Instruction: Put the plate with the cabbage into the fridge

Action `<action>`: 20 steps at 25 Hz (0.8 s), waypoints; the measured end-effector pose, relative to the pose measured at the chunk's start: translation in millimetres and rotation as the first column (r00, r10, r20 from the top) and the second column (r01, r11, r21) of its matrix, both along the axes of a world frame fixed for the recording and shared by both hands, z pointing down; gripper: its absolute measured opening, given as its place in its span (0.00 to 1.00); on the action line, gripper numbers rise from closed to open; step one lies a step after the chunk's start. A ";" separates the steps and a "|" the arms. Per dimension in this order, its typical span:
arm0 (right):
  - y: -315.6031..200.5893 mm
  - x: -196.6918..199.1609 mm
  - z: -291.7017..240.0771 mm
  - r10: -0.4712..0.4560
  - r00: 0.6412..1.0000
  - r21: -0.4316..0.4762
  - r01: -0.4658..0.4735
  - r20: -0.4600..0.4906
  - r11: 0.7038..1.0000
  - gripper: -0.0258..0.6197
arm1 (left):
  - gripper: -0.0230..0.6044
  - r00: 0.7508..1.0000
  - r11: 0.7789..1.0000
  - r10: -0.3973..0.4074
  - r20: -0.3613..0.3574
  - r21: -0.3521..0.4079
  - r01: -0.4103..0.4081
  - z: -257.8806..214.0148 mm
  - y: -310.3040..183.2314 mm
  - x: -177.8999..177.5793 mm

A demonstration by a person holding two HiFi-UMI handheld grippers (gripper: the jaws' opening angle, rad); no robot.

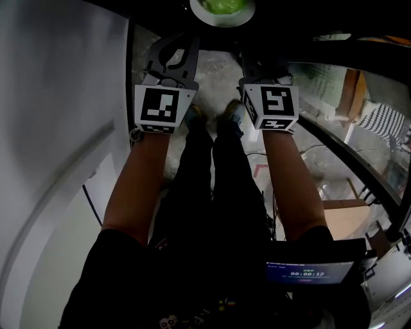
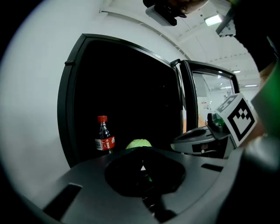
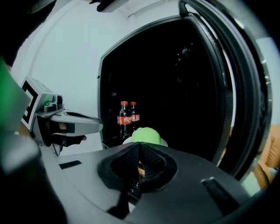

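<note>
The green cabbage [image 1: 222, 5] lies on a white plate [image 1: 200, 15] at the top of the head view, inside the dark fridge opening. My left gripper [image 1: 187, 45] and right gripper [image 1: 255, 64] are held side by side just short of it, apart from the plate. In the right gripper view the cabbage [image 3: 146, 134] and plate rim [image 3: 164, 142] sit just beyond the shut jaws of the right gripper [image 3: 139, 148]. The left gripper view shows the cabbage [image 2: 139, 143] peeking over the left gripper [image 2: 142, 152], also shut. Nothing shows between either pair of jaws.
The fridge [image 2: 70, 109] stands open with a dark interior. Its glass door [image 3: 245, 87] swings out at the right. Two cola bottles [image 3: 124, 119] stand behind the plate; one cola bottle [image 2: 104, 136] appears in the left gripper view. A white wall [image 1: 58, 128] is at the left.
</note>
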State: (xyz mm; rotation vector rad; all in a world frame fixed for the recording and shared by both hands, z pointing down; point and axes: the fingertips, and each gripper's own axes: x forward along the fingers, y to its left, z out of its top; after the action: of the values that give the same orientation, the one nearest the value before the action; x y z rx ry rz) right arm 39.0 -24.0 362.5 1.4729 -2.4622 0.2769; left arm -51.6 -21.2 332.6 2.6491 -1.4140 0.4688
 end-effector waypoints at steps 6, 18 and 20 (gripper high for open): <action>4.0 2.8 -4.6 0.013 1.000 0.031 -0.013 -0.027 0.999 0.05 | 0.04 1.000 1.000 -0.010 -0.013 -0.001 0.010 -1.8 3.9 -1.6; 18.4 8.0 -18.3 0.008 1.000 0.056 -0.007 -0.011 0.998 0.05 | 0.04 0.999 1.000 -0.017 -0.027 0.013 0.017 -15.8 16.1 12.0; 14.0 7.2 -18.4 0.008 1.000 0.053 -0.007 -0.008 0.999 0.05 | 0.04 0.999 1.000 -0.016 -0.030 0.006 0.016 -15.2 11.9 12.4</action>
State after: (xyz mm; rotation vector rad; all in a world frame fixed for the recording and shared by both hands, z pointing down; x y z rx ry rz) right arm 46.2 -10.0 344.2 1.5013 -2.4759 0.2080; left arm -39.2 -9.2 317.4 2.6360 -1.4289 0.4215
